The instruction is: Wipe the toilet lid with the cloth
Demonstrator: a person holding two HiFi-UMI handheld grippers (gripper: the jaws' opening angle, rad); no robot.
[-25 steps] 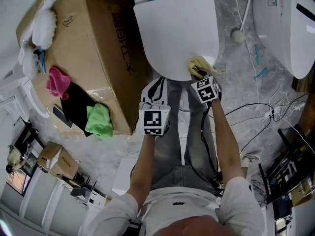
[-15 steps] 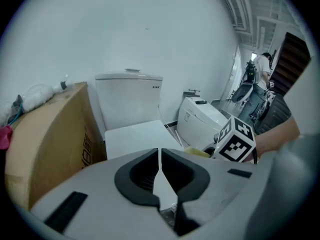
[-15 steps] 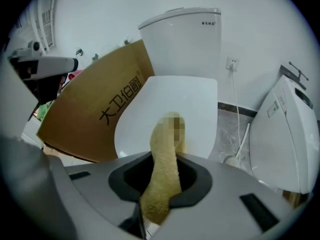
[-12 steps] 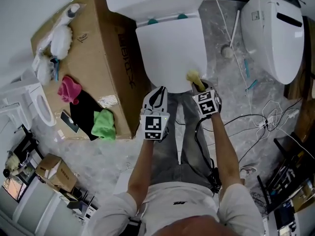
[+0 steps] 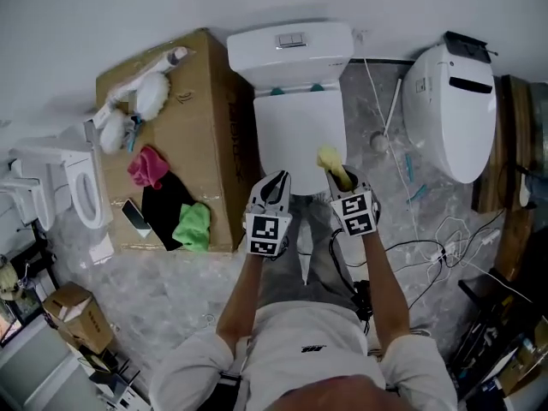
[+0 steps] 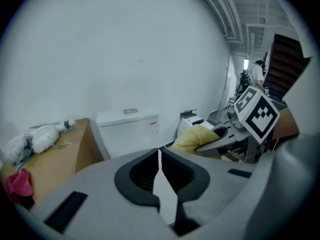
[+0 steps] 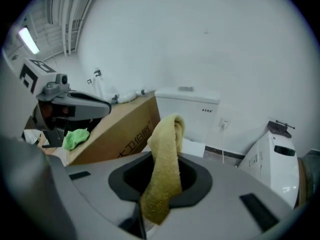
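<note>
At the front edge of the toilet lid, both grippers are held angled down: left gripper fingers together, right gripper clamped on cloth.

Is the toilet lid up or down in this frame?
Down, shut. In the head view the toilet lid lies flat in front of the tank, its plain white top facing the camera.
</note>
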